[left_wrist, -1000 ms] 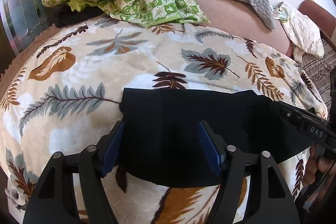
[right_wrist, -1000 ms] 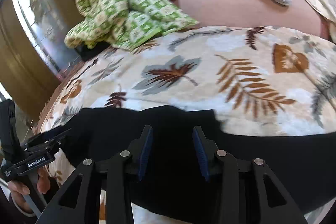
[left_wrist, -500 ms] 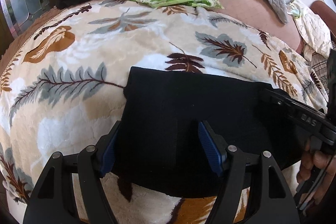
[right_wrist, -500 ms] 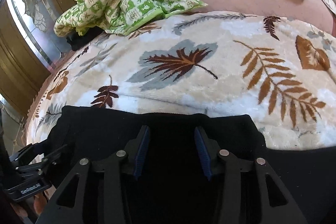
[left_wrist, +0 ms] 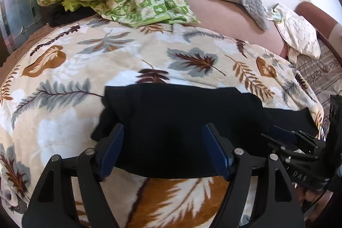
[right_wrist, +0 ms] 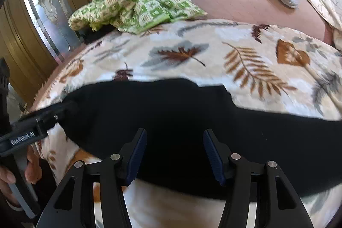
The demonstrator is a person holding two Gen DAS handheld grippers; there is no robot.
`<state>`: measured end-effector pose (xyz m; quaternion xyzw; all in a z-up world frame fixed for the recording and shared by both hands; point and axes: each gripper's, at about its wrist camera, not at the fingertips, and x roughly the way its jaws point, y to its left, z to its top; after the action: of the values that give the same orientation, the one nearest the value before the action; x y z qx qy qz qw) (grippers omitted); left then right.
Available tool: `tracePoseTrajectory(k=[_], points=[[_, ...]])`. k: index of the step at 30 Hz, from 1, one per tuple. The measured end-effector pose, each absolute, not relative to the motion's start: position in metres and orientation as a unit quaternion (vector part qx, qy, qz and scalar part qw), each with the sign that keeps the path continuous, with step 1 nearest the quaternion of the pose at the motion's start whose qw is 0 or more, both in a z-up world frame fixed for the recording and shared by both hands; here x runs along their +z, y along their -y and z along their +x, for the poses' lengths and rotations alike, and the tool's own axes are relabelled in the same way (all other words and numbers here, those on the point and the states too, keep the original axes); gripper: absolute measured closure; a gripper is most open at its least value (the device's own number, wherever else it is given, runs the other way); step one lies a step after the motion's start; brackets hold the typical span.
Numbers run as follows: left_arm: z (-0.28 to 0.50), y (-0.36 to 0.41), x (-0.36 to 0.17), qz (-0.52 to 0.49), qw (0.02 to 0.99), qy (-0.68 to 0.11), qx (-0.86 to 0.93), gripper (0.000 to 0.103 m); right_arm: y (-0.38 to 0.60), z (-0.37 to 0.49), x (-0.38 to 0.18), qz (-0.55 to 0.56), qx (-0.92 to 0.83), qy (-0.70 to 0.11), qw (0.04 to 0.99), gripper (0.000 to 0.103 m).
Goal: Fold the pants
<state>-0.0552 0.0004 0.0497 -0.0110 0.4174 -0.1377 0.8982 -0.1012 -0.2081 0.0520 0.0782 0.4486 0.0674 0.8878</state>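
The pants (left_wrist: 181, 131) lie as a dark folded band across the near edge of the leaf-print blanket (left_wrist: 128, 57). At the band's left end the left gripper (left_wrist: 163, 149) has widened its jaws a little and now straddles the cloth without pinching. Further right, the right gripper (right_wrist: 174, 155) has opened more over the last second, its pads off the fabric. Both have let go; the fold looks laid down.

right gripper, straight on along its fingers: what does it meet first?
Most likely the black pants: they fill the gap between the open right gripper fingers, lying on the leaf-print blanket. Its jaws have just been opening, pads off the cloth.
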Motion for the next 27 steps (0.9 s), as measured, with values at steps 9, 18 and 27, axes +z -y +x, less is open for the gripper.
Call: tracePoseTrajectory(k=[9, 18, 27], points=[[-0.054, 0.006, 0.025, 0.035, 0.893, -0.434, -0.116, 0.028, 0.209, -0.111, 0.028, 0.087, 0.075, -0.468, 0.876, 0.044], [-0.067, 0.020, 0.061, 0.026, 0.902, -0.407, -0.142, 0.027, 0.269, -0.134, 0.051, 0.141, 0.025, -0.452, 0.880, 0.037], [-0.079, 0.065, 0.082, 0.035, 0.900, -0.391, -0.189, 0.025, 0.358, -0.170, 0.073, 0.161, -0.053, -0.431, 0.886, 0.030]])
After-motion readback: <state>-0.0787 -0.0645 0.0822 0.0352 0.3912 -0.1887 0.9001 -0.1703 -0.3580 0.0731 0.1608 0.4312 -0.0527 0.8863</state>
